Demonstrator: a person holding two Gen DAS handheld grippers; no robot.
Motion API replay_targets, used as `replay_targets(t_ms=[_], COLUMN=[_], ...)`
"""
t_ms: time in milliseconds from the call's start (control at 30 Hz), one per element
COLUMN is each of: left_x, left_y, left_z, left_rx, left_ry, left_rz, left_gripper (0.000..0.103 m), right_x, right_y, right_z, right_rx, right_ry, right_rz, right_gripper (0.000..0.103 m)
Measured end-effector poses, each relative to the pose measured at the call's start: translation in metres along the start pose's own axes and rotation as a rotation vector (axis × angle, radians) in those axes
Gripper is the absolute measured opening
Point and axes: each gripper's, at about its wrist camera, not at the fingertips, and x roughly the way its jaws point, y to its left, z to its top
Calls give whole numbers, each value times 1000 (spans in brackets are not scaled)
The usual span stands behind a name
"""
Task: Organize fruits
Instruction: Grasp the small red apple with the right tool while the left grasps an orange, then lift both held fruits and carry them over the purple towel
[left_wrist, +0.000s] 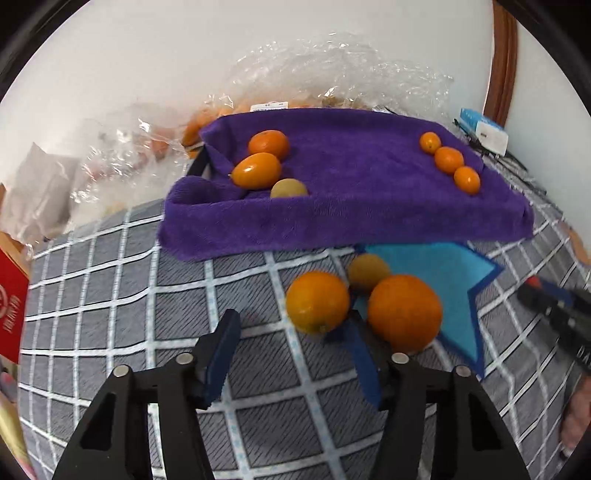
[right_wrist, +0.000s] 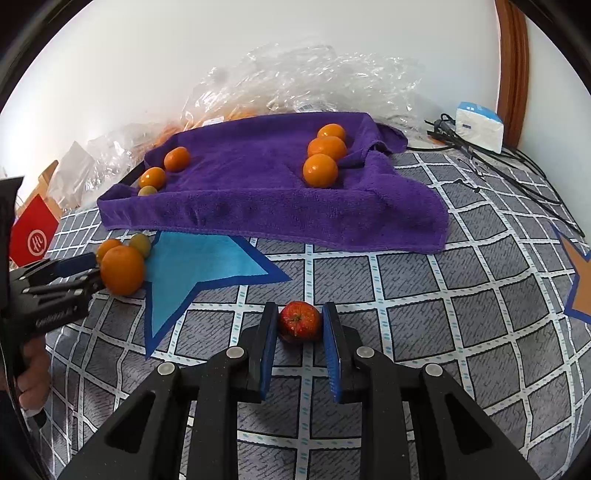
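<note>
- Presently over a grey checked cloth (right_wrist: 424, 295) with a blue star patch (right_wrist: 199, 266).
- Left gripper (left_wrist: 291, 328) released, jaws apart and empty, nothing pressed between the pads; right-hand pad close by two oranges, contact impossible to tell.
- Just ahead of it: smaller orange (left_wrist: 317, 302), larger orange (left_wrist: 405, 312) and a greenish fruit (left_wrist: 368, 272) behind them, clustered at the star's edge.
- Right gripper (right_wrist: 300, 321) clenched on a red strawberry (right_wrist: 299, 320), held low over the checked cloth.
- Purple towel (right_wrist: 258, 210) draped over a tray farther back, near the wall.
- On the towel's left side: two oranges (left_wrist: 268, 144) (left_wrist: 256, 171) and a greenish fruit (left_wrist: 289, 188) in a row.
- On its right side: three small oranges (left_wrist: 430, 142) (left_wrist: 448, 160) (left_wrist: 467, 180) lined up, touching or nearly so.
- Behind the towel: crumpled clear plastic bags (right_wrist: 314, 77) against the white wall.
- Far left: red box (right_wrist: 33, 236); far right: white and blue box (right_wrist: 480, 125) with black cables (right_wrist: 498, 162).
</note>
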Motion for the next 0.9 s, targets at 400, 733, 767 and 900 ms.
replay_targets(t_ms=[400,733,767,900], left_x=[5,-14,-16,-21], left_y=[13,32,34,40], left_z=[1,-6,-6,-2], left_rx=[-97,-206,-216,-249], left_ry=[-75,-200,-211,-252], left_rz=[-166,-149,-145,-126], left_gripper=[32,32,32,32], right_x=[1,-2,-3,-5], right_y=[-3,-3,-3,-4], right_z=[1,-1,-1,-2], right_rx=[17,19,20,17], right_ry=[-1,-17,-21,-28], right_rz=[37,36,42,63], right_gripper=[24,24,24,24])
